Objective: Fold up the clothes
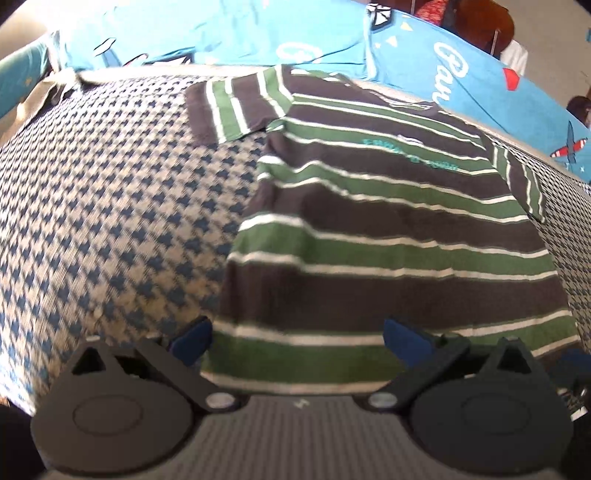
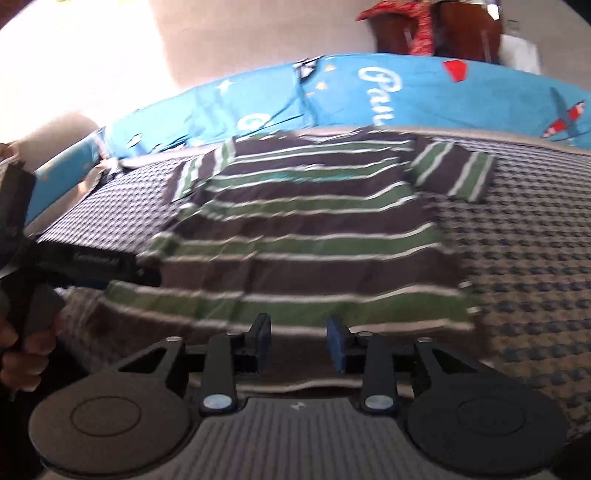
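Observation:
A brown T-shirt with green and white stripes (image 1: 388,229) lies spread flat on a blue-and-beige houndstooth bedspread (image 1: 110,221), both short sleeves out to the sides. My left gripper (image 1: 297,341) hovers over the shirt's lower left hem with its jaws wide open and nothing pinched. In the right wrist view the same shirt (image 2: 306,236) fills the middle. My right gripper (image 2: 298,341) is over the bottom hem near its middle, its blue pads a short way apart with only the flat cloth showing behind the gap. At the left, a hand (image 2: 22,350) holds the left tool's black body (image 2: 85,260).
Blue bedding with aeroplane prints and white lettering (image 2: 406,92) lies along the far side of the bed. Beyond it stands dark wooden furniture draped with red cloth (image 2: 424,26), against a pale wall (image 2: 221,37). Bare bedspread (image 2: 517,258) extends right of the shirt.

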Tool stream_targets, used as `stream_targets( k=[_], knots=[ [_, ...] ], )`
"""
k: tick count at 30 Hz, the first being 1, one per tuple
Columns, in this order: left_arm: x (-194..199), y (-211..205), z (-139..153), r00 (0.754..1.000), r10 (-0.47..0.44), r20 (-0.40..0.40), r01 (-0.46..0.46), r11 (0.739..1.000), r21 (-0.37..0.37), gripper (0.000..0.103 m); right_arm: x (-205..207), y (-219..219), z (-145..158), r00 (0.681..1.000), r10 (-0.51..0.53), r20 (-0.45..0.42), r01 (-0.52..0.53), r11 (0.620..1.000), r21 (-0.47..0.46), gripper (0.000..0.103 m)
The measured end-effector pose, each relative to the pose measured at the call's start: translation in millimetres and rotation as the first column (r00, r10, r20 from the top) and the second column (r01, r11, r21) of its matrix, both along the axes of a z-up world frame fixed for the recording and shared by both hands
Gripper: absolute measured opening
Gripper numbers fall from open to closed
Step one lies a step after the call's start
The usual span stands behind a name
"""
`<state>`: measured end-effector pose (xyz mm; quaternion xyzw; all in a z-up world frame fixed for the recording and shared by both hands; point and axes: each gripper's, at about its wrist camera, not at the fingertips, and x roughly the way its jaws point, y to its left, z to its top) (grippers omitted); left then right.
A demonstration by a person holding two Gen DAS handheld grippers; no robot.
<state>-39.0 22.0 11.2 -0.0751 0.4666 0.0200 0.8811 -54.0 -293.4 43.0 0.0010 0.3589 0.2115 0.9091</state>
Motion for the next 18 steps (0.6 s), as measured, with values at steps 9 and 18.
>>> stream_targets(
  k=[9, 18],
  knots=[
    [19, -13, -10, 1.0, -0.015, -0.01, 0.015, 0.999, 0.036, 0.103, 33, -46, -2, 0.955, -0.296, -0.026, 0.296, 0.955, 0.002, 0.046],
    [18, -15, -14, 1.0, -0.025, -0.006, 0.025, 0.998, 0.063, 0.103, 56, -61, -21, 0.919, -0.388, -0.073, 0.388, 0.921, -0.023, 0.047]
  ],
)
